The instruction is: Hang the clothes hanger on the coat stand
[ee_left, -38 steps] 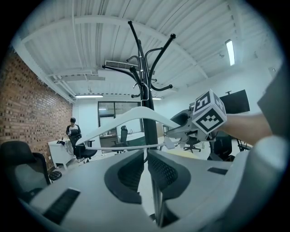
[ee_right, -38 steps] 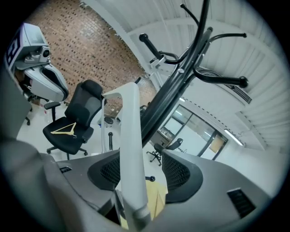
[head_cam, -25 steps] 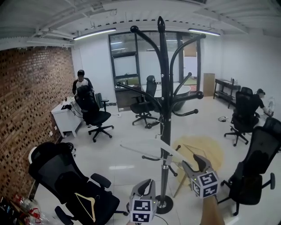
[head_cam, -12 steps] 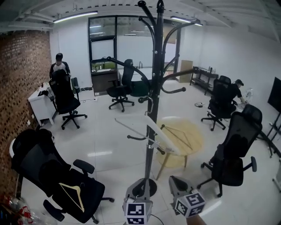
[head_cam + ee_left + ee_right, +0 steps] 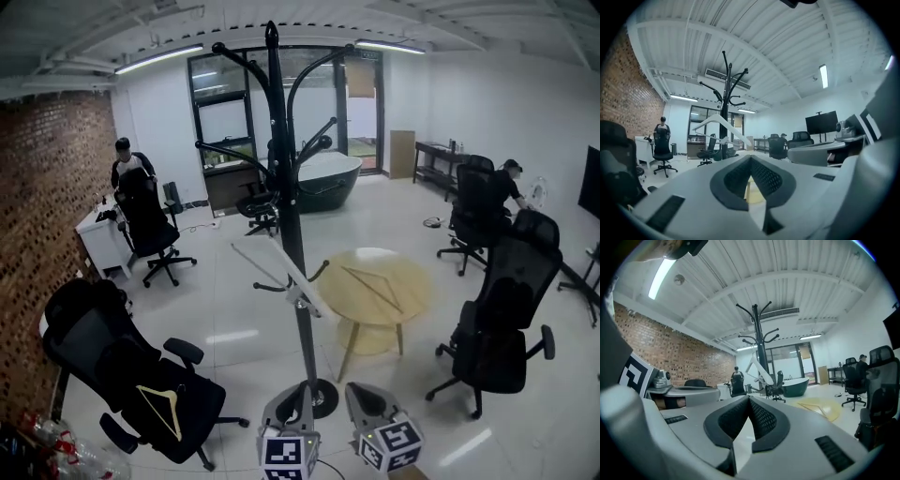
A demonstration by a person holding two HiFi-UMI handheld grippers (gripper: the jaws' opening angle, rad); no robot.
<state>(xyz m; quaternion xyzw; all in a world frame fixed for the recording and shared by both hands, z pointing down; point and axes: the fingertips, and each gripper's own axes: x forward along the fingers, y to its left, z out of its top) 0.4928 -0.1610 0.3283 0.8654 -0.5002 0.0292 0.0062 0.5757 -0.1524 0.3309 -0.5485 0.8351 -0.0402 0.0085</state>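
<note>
While the white clothes hanger [image 5: 263,266] is hanging tilted from a low arm of the coat stand [image 5: 283,187], likely already placed, the left gripper [image 5: 290,397] and right gripper [image 5: 360,392] are hovering clenched and empty near its base; a wooden hanger [image 5: 159,411] is lying on the seat of an office chair [image 5: 98,345].

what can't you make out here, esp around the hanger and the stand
- White hanger: whether its hook sits on a peg of the coat stand. In the head view the pole covers it, and it is too small in both gripper views.
- Stand's base: head view, partly behind the left gripper.
- Thin object on the round table: head view, too small to name.
</note>
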